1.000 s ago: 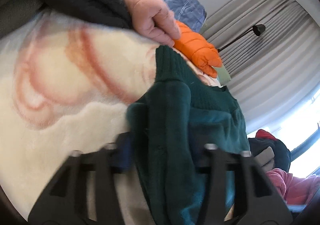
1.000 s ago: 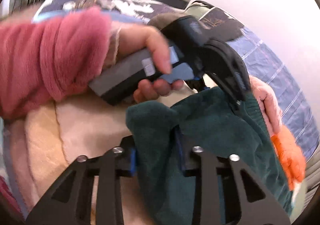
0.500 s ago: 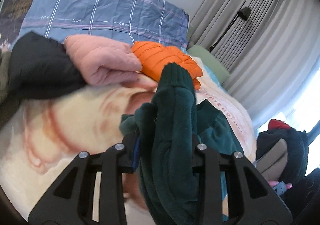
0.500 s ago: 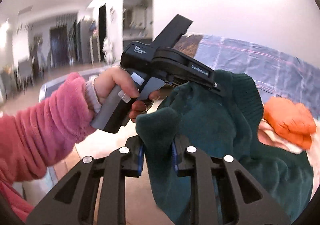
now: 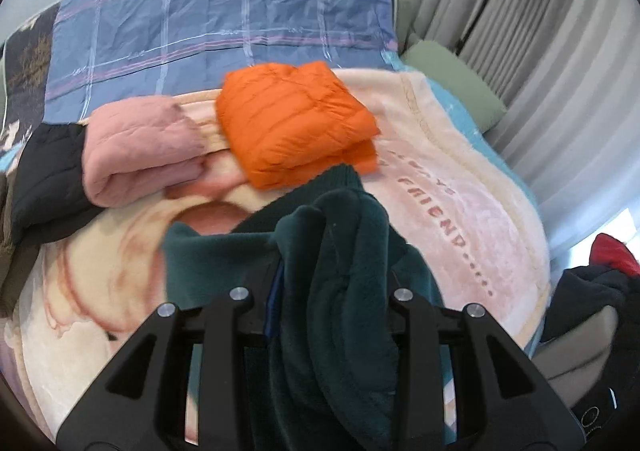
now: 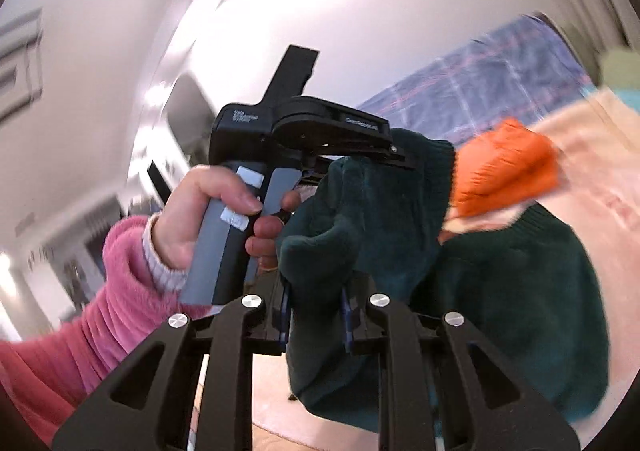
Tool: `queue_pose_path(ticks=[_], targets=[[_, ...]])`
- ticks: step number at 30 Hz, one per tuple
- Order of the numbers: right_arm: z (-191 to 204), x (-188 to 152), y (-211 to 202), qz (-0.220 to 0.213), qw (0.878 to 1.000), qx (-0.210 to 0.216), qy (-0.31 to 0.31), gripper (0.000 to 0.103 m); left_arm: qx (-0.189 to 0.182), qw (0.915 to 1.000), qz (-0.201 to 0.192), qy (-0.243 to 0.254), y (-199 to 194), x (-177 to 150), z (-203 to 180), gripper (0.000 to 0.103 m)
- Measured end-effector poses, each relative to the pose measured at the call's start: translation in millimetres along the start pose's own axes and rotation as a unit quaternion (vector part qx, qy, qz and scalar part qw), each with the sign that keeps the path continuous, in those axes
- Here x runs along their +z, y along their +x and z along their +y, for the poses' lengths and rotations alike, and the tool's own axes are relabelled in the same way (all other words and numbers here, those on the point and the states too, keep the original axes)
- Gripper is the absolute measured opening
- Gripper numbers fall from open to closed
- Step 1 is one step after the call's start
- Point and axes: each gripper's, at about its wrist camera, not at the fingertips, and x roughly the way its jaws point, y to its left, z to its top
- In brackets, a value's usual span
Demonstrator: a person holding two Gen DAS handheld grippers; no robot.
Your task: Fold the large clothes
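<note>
A dark green fleece garment [image 5: 344,251] hangs bunched between both grippers above the bed. My left gripper [image 5: 334,291] is shut on a thick fold of it, the cloth spilling down over the jaws. In the right wrist view my right gripper [image 6: 316,311] is shut on another fold of the same garment [image 6: 520,291], the blue pads pressing into the fleece. Just beyond it a hand [image 6: 192,219] in a pink sleeve holds the left gripper's handle [image 6: 224,235], close beside my right gripper.
A cream and pink blanket [image 5: 460,191] covers the bed. Folded orange puffer jacket [image 5: 296,123], folded pink garment [image 5: 148,147] and a black one [image 5: 48,179] lie at its far side, before a blue plaid duvet [image 5: 220,19]. Curtains [image 5: 560,51] and a dark clothes pile [image 5: 592,291] are at the right.
Both grippers have swung upward with the green garment in them. The left view has risen off the blanket towards the bed's head; the right view has rolled and now faces wall and ceiling.
</note>
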Motion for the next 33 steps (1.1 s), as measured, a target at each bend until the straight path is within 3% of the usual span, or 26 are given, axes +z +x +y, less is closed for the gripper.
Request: queue_pose_path(ticks=[5,10,13,16,18,20,22,26,29,31,33], targets=[[-66,-15,-50,-0.026,0.995,-0.02,0.09,0.019,0.024,0.9982,0.025,0.049,50,3,-70,0.04],[-112,-47,-71,-0.018,0.984,-0.015,0.175,0.019,0.049,0.9905,0.044,0.121,90,-8,-118,0.049],[-113,-58,-75,-0.01,0.983,-0.014,0.182,0.018,0.062,0.9814,0.044,0.176,88,-16,-134,0.053],[-96,-53,-64,0.0,0.988,-0.032,0.15,0.019,0.126,0.9598,0.043,0.247,95,-22,-154,0.058],[-80,-51,-60,0.004,0.992,-0.055,0.113,0.018,0.133,0.9552,0.032,0.263,100,-19,-162,0.074],[-73,-47,-48,0.014,0.993,-0.074,0.094,0.018,0.119,0.9612,0.021,0.248,97,-11,-166,0.072],[-78,-51,-45,0.018,0.992,-0.071,0.102,0.018,0.065,0.9713,0.013,0.228,86,-2,-172,0.072],[-101,-54,-58,0.005,0.986,-0.069,0.15,0.018,0.048,0.9716,-0.038,0.229,54,2,-171,0.072],[-118,-57,-74,-0.005,0.981,-0.059,0.186,0.018,0.036,0.971,-0.082,0.222,22,2,-142,0.071],[-127,-61,-82,-0.007,0.977,-0.055,0.206,0.018,0.031,0.972,-0.091,0.214,11,-2,-118,0.063],[-134,-66,-88,-0.005,0.974,-0.055,0.219,0.018,0.011,0.9731,-0.077,0.217,9,-10,-92,0.044]])
